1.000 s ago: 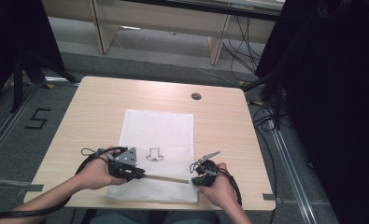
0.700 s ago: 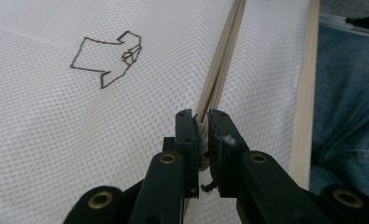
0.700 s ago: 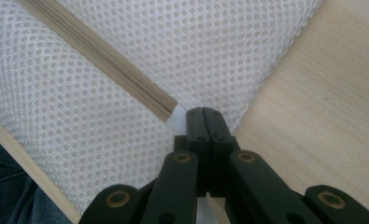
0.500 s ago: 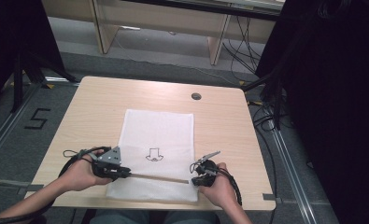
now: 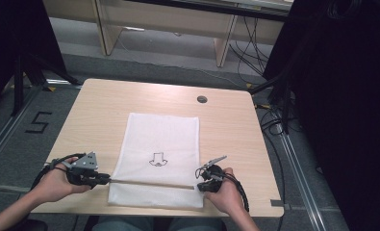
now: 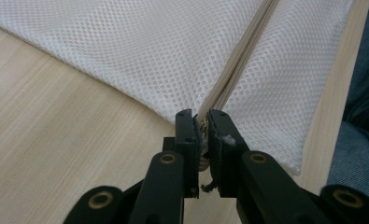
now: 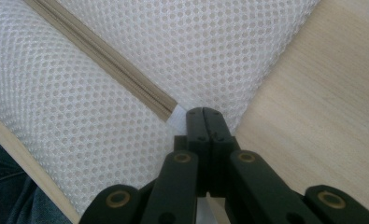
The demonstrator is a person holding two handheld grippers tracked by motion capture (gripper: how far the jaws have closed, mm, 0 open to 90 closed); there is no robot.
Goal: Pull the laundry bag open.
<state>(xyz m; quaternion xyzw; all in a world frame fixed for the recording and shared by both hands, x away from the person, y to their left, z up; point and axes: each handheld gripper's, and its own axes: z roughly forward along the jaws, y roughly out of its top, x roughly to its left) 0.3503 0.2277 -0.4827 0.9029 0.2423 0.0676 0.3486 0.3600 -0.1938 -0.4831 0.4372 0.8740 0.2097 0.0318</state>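
Note:
A white mesh bag [image 5: 161, 139] with a small black drawing lies flat on the wooden table [image 5: 231, 134]. A beige zipper [image 5: 149, 183] runs across its near end. My left gripper [image 5: 106, 180] is at the bag's left edge. In the left gripper view the left gripper [image 6: 201, 116] is shut on the zipper pull where the zipper [image 6: 238, 65] ends. My right gripper [image 5: 199, 186] is at the bag's right edge. In the right gripper view the right gripper [image 7: 204, 112] is shut on the white cloth tab just past the zipper [image 7: 102, 58].
A round cable hole [image 5: 202, 99] sits near the table's far edge. The table's near edge runs close below both hands. Black stands and cables lie on the floor to the right, and a taped "5" [image 5: 38, 122] marks the floor at left.
My left gripper has slid left along the zipper line, from over the bag to its left edge. The right gripper has stayed in place.

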